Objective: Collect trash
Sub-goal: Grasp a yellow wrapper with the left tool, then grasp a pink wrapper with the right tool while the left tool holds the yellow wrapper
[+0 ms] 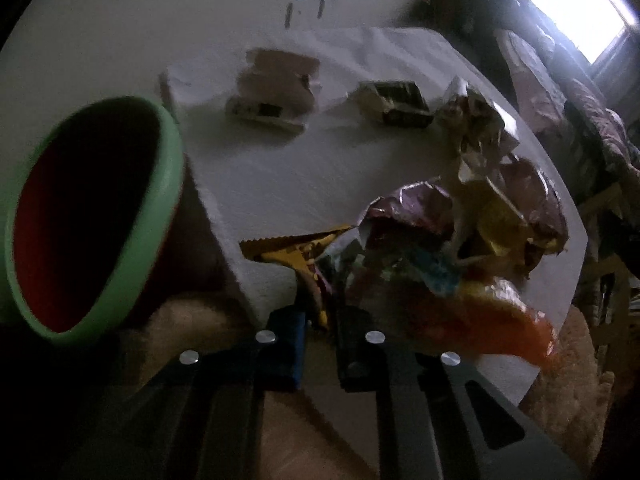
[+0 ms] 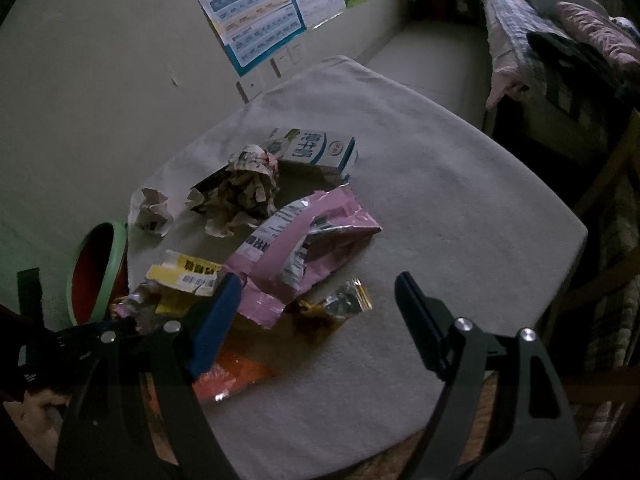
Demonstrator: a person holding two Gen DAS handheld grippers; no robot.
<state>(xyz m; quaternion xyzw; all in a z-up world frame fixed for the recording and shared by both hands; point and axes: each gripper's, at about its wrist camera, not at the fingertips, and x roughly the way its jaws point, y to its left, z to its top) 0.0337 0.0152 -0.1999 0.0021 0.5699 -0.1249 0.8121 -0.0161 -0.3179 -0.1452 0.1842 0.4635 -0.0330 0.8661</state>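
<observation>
Nearest your lens, your left hand-held gripper [image 1: 318, 316] has its jaws pinched shut on the yellow wrapper [image 1: 296, 252] at the near edge of the tabletop [image 2: 460, 208]. Your right hand-held gripper [image 2: 320, 300] hangs wide open above the trash pile, touching nothing. Taking the pink bag [image 2: 304, 248] as landmark: the green-rimmed bin [image 2: 100, 272] stands off the tabletop's edge to its left, the milk carton [image 2: 316, 150] lies behind it, the crumpled paper [image 2: 240, 192] just behind-left, the orange wrapper [image 2: 228, 376] nearer you, the small gold wrapper [image 2: 336, 308] just in front.
</observation>
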